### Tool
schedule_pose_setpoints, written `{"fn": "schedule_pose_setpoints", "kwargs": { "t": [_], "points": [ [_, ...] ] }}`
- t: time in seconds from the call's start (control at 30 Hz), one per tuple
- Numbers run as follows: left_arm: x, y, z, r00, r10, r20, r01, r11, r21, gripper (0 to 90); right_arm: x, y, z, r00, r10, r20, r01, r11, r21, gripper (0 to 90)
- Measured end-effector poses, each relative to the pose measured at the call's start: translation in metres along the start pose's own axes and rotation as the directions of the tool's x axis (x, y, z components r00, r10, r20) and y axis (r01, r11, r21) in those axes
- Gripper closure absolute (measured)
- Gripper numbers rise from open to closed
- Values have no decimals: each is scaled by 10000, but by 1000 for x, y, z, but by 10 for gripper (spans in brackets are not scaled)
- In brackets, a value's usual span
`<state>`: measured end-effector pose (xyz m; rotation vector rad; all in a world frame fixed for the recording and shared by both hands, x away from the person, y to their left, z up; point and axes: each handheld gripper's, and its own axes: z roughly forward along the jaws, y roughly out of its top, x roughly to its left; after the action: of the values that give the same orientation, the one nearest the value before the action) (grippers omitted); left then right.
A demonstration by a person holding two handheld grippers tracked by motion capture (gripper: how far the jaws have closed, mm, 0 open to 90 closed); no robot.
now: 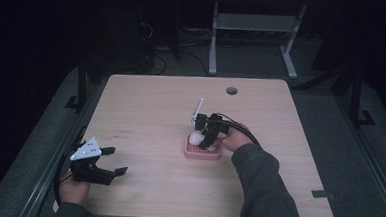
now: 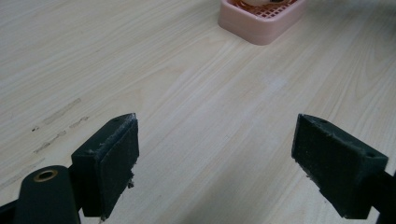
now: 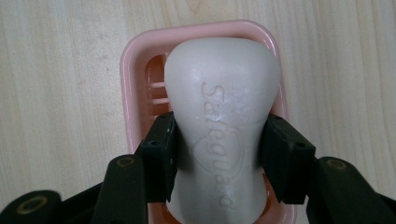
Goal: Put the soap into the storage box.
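Your left gripper [image 1: 112, 160] rests at the worktop's [image 1: 146, 111] near-left corner, jaws spread wide around bare wood. From there the pink soap dish [image 1: 202, 152] lies toward two o'clock, well apart. Your right gripper [image 3: 218, 149] points down over that dish, its pads clamped on the waist of the white soap bar [image 3: 222, 93] standing inside it.

Matt soap bar [image 3: 222, 116], glossy plastic dish [image 3: 133, 70]
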<state>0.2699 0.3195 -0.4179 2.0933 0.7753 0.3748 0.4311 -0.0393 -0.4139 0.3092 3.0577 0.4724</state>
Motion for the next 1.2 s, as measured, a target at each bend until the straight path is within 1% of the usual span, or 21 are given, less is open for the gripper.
{"fn": "schedule_pose_setpoints", "kwargs": {
  "t": [0.17, 0.27, 0.33, 0.37, 0.5, 0.67, 0.9, 1.03, 1.2],
  "points": [
    [0, 0, 0, 10000, 2, 6, -2, 10000, 6, 148, 0, 0, 2, 10000, 40, -23, -39, 10000, 61, 482],
    [0, 0, 0, 10000, -6, 21, 6, 10000, 12, 148, -1, 0, 3, 9999, 127, -28, -127, 9999, 106, 458],
    [-1, 0, 1, 10000, -45, 26, 45, 10000, 3, 148, 0, 0, 1, 9997, 211, -100, -213, 9997, -117, 424],
    [-1, 0, 1, 10000, -48, 27, 48, 10000, 16, 148, 0, 0, 0, 9998, 178, -111, -180, 9997, -157, 411],
    [-1, 0, 1, 10000, -44, 23, 44, 10000, 6, 148, 1, 0, -1, 9997, 219, -54, -219, 9997, -128, 376],
    [-1, 0, 1, 10000, -35, 26, 35, 10000, 37, 148, 1, -1, -5, 9995, 307, -58, -309, 9991, -293, 346],
    [0, 0, 0, 10000, 2, 11, -2, 10000, 20, 148, 2, -5, -14, 9990, 452, 24, -449, 9972, -602, 324],
    [0, 0, 0, 10000, 5, 2, -5, 10000, 14, 148, 2, -12, -19, 9981, 618, 3, -616, 9943, -870, 321],
    [-1, 0, 1, 10000, 6, -9, -5, 10000, 82, 148, 3, -21, -24, 9967, 816, 3, -811, 9909, -1078, 312]
  ]
}}
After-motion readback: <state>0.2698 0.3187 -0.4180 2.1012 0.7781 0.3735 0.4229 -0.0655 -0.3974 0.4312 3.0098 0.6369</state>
